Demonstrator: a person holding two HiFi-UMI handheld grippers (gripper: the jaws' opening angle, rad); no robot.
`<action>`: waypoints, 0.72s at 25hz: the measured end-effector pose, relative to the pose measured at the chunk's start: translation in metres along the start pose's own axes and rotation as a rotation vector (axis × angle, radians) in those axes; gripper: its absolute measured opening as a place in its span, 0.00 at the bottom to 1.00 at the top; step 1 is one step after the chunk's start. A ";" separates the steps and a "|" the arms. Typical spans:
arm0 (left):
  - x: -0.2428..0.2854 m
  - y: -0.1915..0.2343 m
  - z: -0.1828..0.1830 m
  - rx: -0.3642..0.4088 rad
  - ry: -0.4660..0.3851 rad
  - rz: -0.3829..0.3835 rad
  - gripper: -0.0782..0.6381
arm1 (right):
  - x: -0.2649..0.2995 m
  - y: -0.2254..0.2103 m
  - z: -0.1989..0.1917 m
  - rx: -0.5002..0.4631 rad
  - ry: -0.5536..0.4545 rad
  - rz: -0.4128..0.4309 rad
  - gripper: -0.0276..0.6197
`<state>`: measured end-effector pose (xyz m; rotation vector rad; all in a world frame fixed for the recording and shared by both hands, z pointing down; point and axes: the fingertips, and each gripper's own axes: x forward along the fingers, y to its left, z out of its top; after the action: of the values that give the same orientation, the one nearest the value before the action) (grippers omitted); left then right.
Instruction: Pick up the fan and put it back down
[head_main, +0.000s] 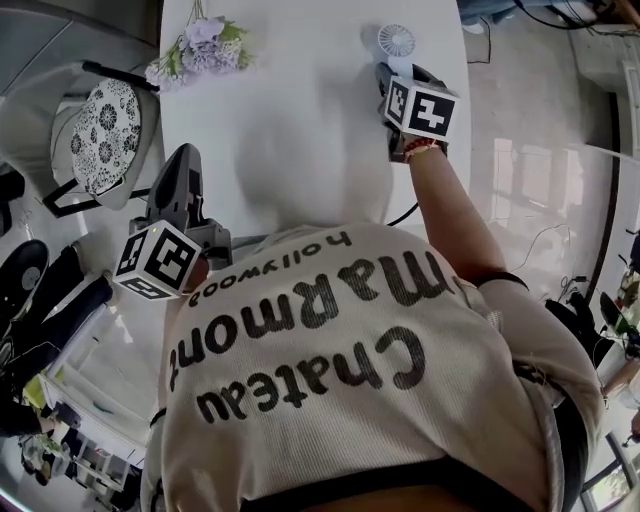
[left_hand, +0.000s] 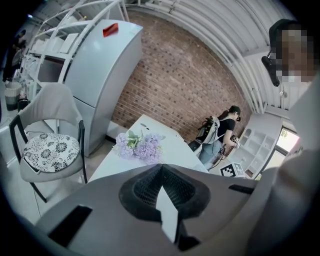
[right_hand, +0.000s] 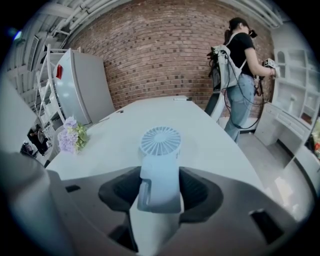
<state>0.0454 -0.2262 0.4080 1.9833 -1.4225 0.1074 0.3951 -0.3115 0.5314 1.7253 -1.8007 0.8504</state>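
A small pale-blue hand-held fan (head_main: 396, 42) is at the far right of the white table (head_main: 300, 130), its round grille pointing away from me. In the right gripper view the fan (right_hand: 160, 142) has its handle between the jaws. My right gripper (right_hand: 160, 172) is shut on that handle, with the pads touching both of its sides. In the head view the right gripper (head_main: 386, 74) reaches over the table from the right edge. My left gripper (head_main: 183, 165) hangs off the table's left edge. The left gripper (left_hand: 161, 167) is shut with nothing in it.
A bunch of lilac flowers (head_main: 200, 50) lies at the table's far left. A chair with a patterned cushion (head_main: 105, 125) stands to the left of the table, with a grey fridge (left_hand: 100, 75) behind it. Another person (right_hand: 235, 60) stands past the table's far end.
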 end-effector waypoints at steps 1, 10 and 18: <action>0.002 -0.003 0.000 -0.002 0.003 -0.007 0.11 | -0.001 0.000 0.001 -0.001 0.000 -0.001 0.40; 0.010 -0.022 0.007 -0.015 0.015 -0.061 0.11 | -0.001 0.005 0.000 -0.046 -0.003 -0.002 0.47; -0.010 -0.012 0.013 -0.001 0.001 -0.078 0.11 | -0.008 0.008 -0.004 -0.034 -0.001 -0.020 0.56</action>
<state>0.0475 -0.2236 0.3881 2.0348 -1.3417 0.0729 0.3874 -0.3027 0.5274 1.7199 -1.7851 0.8068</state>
